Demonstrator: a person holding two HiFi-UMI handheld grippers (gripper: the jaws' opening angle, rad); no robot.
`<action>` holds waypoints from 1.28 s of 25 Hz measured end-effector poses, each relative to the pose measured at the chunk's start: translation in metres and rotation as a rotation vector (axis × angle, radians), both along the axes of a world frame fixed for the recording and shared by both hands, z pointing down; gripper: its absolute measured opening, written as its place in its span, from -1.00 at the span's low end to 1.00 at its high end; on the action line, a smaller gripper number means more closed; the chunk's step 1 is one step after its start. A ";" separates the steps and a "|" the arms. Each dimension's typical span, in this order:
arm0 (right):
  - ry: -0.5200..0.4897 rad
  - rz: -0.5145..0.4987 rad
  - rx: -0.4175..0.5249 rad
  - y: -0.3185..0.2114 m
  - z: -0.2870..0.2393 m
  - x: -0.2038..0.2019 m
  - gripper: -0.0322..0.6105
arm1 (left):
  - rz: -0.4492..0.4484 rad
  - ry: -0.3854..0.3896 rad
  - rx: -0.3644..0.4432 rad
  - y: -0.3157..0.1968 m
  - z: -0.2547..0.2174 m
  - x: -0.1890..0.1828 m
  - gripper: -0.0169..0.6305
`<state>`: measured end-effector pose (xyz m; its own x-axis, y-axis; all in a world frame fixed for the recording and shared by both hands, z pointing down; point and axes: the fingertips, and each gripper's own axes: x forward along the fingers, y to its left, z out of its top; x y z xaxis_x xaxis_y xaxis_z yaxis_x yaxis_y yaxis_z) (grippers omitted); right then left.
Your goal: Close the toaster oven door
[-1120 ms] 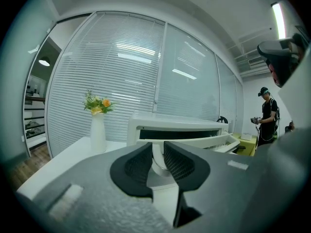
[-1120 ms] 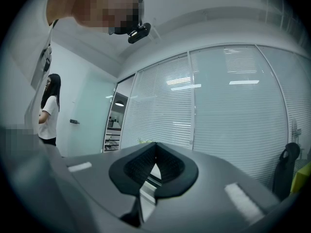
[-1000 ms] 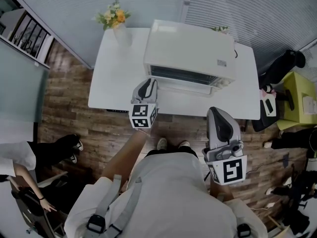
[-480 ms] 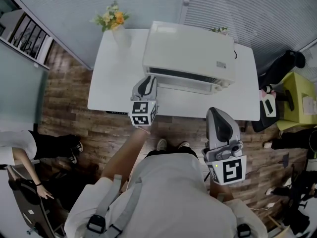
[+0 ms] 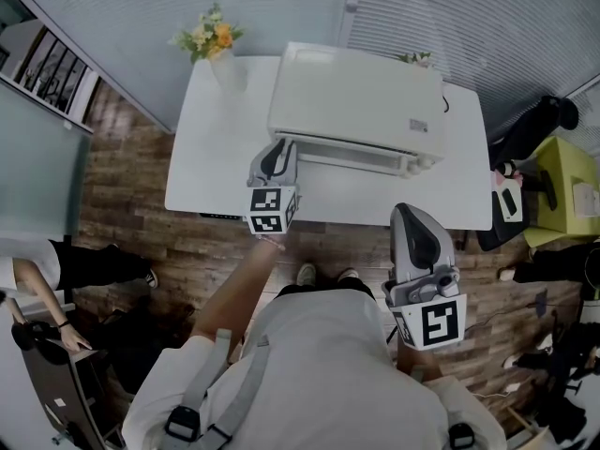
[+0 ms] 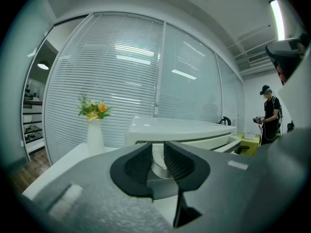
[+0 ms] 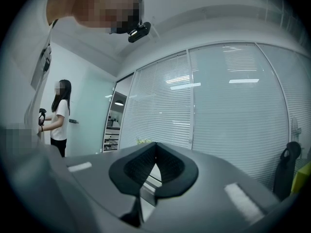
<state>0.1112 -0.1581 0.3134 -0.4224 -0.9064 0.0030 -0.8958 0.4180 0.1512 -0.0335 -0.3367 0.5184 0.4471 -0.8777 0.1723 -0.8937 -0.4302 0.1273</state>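
On the white table (image 5: pixel 202 162), a flower vase (image 5: pixel 228 64) stands left of the toaster oven (image 5: pixel 361 97). At the oven's front left corner, the left gripper (image 5: pixel 278 148), jaws slightly spread, reaches its nearly shut door (image 5: pixel 356 156). The right gripper (image 5: pixel 415 216), jaws pressed together, hangs near the oven's front right

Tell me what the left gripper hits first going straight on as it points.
The toaster oven door, near its left end. The left gripper has its jaws slightly apart and looks very close to it, though depth is hard to judge.

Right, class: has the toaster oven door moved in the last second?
Yes. The door has swung up toward the oven body, which sits unmoved on the table; the dark opening has almost vanished.
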 end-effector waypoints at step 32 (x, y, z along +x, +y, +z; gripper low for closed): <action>0.028 0.016 -0.009 0.010 0.000 0.006 -0.89 | 0.036 0.017 0.055 0.027 -0.054 -0.013 -0.75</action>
